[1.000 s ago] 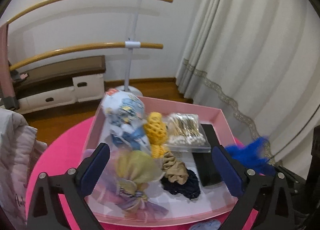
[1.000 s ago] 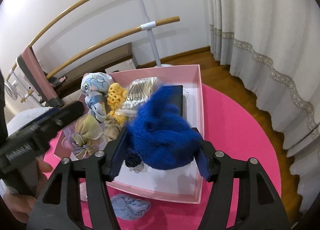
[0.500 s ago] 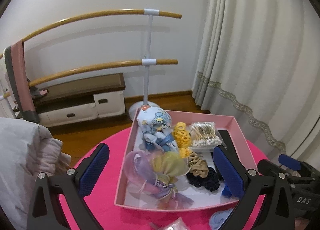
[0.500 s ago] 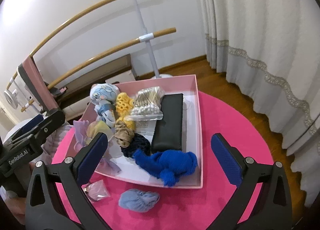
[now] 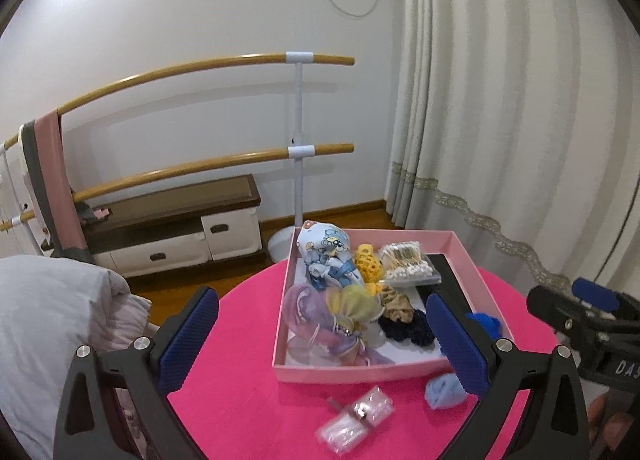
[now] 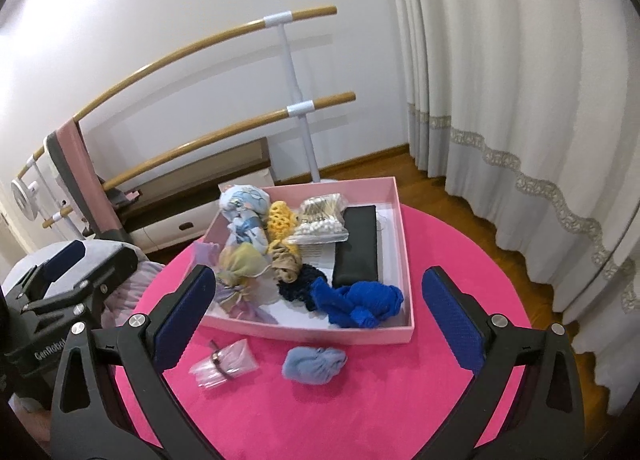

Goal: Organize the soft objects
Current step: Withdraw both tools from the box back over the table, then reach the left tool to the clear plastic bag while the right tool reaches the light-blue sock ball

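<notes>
A shallow pink cardboard box (image 6: 404,227) is seen on a round table w/ a bright pink cloth (image 6: 460,260), and most of the soft things are packed inside it. A crumpled royal-blue knitted piece (image 6: 358,302) is lying in the near right corner, bunched and knotted, just beside a flat black pouch (image 6: 357,246). Along the left side are found a cartoon-print blue fabric bundle (image 6: 244,215), a yellow crochet scrunchie (image 6: 280,221), a beige scrunchie (image 6: 285,266), a dark navy scrunchie (image 6: 298,288) and a sheer lilac-and-yellow organza bow (image 6: 240,272); a clear bag of cotton swabs (image 6: 322,217) is set at the back. Outside the box, on the cloth in front, a pale blue soft wad (image 6: 314,364) and a small clear plastic packet (image 6: 224,364) are left apart. The right gripper (image 6: 320,316) is held above the near edge, jaws wide apart, nothing btwn them. The left gripper (image 5: 324,340) is likewise spread wide and empty.
</notes>
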`<state>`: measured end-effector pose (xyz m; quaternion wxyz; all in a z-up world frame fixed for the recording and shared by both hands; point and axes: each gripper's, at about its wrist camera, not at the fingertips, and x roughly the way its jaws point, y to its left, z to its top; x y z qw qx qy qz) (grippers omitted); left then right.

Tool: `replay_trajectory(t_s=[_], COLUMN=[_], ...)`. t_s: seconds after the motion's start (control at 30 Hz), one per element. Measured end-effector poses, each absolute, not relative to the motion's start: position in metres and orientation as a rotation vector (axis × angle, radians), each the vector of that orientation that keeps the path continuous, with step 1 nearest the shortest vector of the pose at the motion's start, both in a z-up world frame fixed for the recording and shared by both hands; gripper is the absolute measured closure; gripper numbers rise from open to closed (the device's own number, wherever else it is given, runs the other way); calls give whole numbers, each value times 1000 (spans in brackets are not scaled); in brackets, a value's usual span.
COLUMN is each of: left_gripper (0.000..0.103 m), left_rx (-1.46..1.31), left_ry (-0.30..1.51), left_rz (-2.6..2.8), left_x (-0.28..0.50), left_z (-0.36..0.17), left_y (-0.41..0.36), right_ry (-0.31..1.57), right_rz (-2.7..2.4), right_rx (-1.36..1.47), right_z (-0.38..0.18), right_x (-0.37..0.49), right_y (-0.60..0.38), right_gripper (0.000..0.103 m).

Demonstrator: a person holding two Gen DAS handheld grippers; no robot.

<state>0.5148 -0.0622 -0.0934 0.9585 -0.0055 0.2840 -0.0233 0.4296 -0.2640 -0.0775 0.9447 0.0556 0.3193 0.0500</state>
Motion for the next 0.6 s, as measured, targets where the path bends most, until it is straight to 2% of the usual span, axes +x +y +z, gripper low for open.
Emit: replay_trajectory(t_s=[0.6], left_gripper=[0], left_rx=[-20], left_ry=[528], left_rz=[-51], left_x=[381], left_z=[-67], left_y=[-42], right_ry=[515], right_rz=[64], right_rx=[139], right_z=[-58], right_x=[316], right_y=[-258], right_gripper=[0])
